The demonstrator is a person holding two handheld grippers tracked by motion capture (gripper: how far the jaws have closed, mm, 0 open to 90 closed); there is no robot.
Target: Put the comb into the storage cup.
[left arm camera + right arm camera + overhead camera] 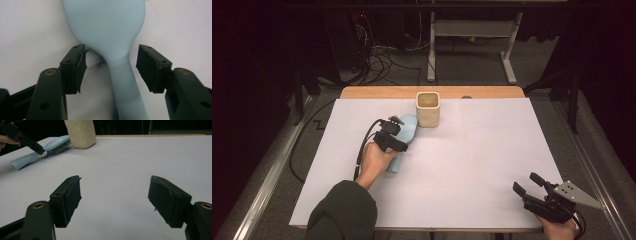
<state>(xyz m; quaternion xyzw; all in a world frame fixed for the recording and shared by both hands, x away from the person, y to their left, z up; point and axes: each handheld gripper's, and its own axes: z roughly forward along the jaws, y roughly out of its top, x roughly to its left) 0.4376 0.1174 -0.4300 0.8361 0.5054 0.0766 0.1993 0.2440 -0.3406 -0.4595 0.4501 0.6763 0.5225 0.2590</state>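
Surface: white table sheet (472, 165).
Left gripper (111, 66): released, jaws straddling the hairbrush (107, 27) neck; brush head cropped at 12 o'clock.
Right gripper (115, 202): released, empty.

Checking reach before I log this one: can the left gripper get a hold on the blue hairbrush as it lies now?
Probably yes. The left gripper is open and straddles the neck of the blue hairbrush, with nothing between the pads and the handle; the beige cup stands beyond its head.

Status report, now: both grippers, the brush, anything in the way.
Left gripper open, astride blue hairbrush, pads clear. Right gripper open, nothing between jaws. Beige cup close beside brush head.
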